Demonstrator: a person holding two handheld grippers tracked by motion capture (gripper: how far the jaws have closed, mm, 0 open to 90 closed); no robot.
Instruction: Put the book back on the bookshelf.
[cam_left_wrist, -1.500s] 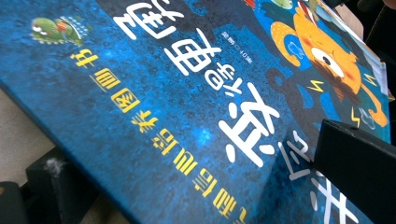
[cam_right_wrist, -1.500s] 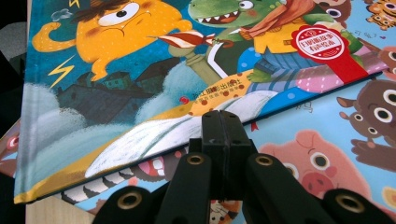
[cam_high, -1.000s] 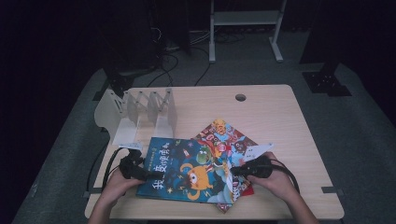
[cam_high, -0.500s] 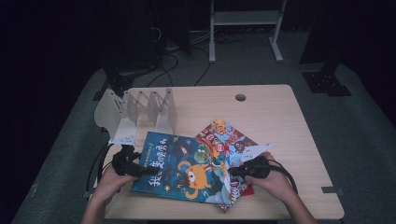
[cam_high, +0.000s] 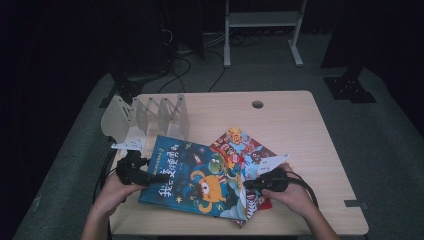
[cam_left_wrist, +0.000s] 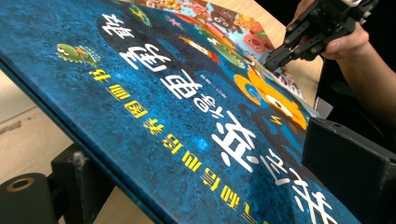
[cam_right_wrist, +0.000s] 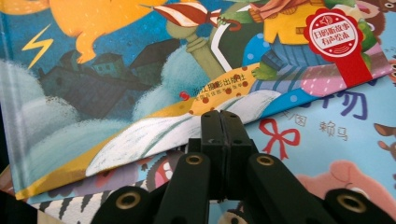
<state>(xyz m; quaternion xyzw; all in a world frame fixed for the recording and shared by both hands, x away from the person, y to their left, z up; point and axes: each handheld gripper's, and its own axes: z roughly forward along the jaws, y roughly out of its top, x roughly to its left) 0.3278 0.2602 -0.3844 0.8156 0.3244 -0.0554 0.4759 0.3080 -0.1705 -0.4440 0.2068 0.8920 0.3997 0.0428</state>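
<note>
- Left gripper (cam_high: 150, 177) clamps the blue picture book (cam_high: 192, 175) by its left edge; that edge has just risen off the table (cam_high: 300, 125).
- Right gripper (cam_high: 248, 184), jaws shut, presses the book's right edge.
- Beyond, a white rack (cam_high: 150, 117) waits, likely the destination.

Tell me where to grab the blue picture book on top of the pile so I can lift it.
Grip the blue picture book by its left edge, coming in level from the left. That edge overhangs the books beneath, and in the left gripper view the cover passes between the left gripper jaws, one above and one below. The right gripper, jaws shut, rests at the book's right edge and could steady it.
</note>
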